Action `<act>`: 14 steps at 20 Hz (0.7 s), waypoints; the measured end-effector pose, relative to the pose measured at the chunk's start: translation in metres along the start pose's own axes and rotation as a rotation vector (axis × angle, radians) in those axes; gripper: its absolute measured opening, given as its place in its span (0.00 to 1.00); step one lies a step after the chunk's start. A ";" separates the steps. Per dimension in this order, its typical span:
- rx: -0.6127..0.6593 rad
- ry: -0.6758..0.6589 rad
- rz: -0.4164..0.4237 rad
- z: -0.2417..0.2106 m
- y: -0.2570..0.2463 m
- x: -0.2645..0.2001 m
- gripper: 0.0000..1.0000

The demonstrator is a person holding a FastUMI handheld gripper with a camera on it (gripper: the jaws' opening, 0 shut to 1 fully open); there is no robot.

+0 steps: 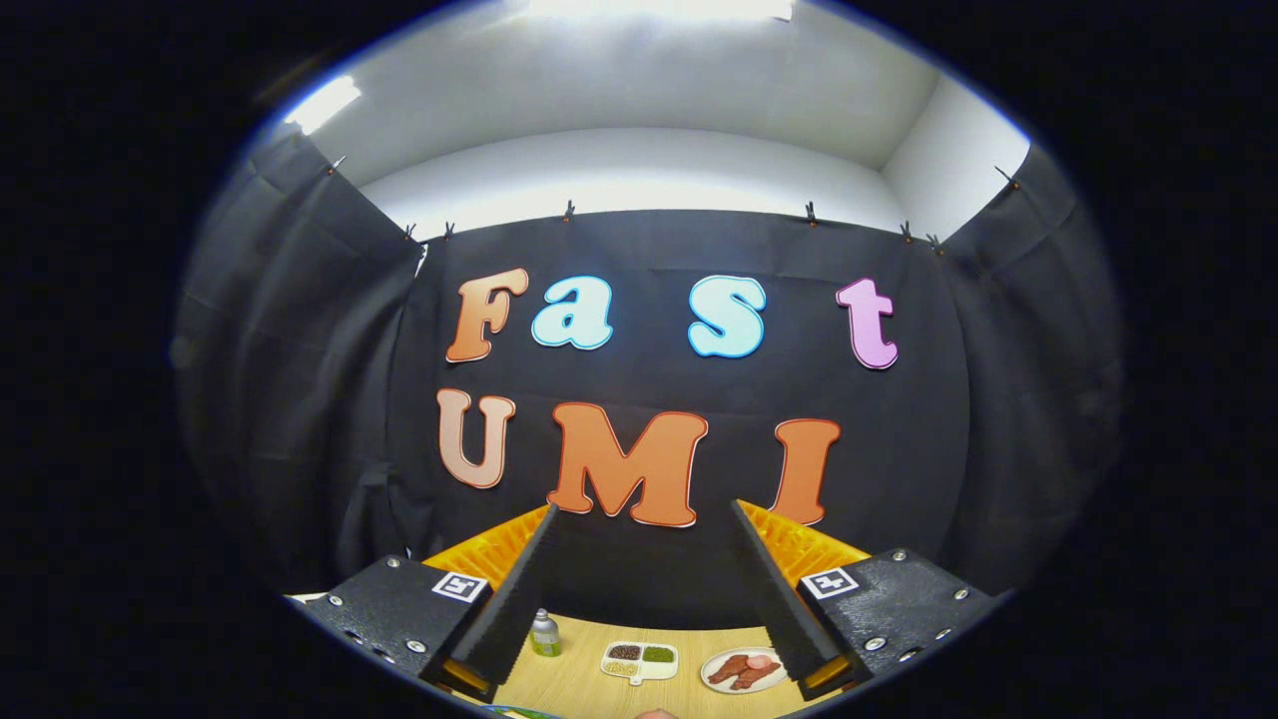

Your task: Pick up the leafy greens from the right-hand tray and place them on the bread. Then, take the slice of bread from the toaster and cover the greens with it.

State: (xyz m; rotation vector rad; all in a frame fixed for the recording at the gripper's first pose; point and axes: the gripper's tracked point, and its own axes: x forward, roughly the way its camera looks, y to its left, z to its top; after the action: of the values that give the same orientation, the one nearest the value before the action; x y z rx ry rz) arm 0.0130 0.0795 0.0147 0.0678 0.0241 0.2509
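The gripper (644, 559) hangs high with its fingers spread wide and empty, aimed at the booth wall. Far below sit a small tray (639, 660) with something green, a plate (744, 670) and a bottle (544, 633). I'd tip it down first; bread and toaster aren't identifiable here.

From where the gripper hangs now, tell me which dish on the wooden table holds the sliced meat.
The round white plate, beside the right finger; the divided white tray holds small grains and greens instead.

I see black cloth (300, 379) clipped up as the booth's walls, white room walls (639, 170) above it, bright ceiling lights (321, 102), and a pale wooden bench (589, 689) below.
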 end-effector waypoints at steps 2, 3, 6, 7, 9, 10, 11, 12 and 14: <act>0.012 -0.009 -0.006 0.008 0.000 0.000 0.99; 0.018 -0.017 -0.003 0.012 0.001 -0.001 0.99; 0.011 -0.034 -0.026 0.023 -0.004 0.000 0.99; 0.004 -0.034 -0.043 0.026 -0.007 -0.001 0.99; -0.010 -0.034 -0.061 0.029 -0.009 0.000 0.99; -0.013 -0.037 -0.064 0.033 -0.008 -0.001 0.99; -0.016 -0.038 -0.067 0.033 -0.008 -0.001 0.99; -0.018 -0.039 -0.067 0.032 -0.014 -0.012 0.99; -0.018 -0.042 -0.064 0.032 -0.013 -0.013 0.99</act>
State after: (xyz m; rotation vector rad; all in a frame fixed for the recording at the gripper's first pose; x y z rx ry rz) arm 0.0046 0.0620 0.0464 0.0545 -0.0172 0.1853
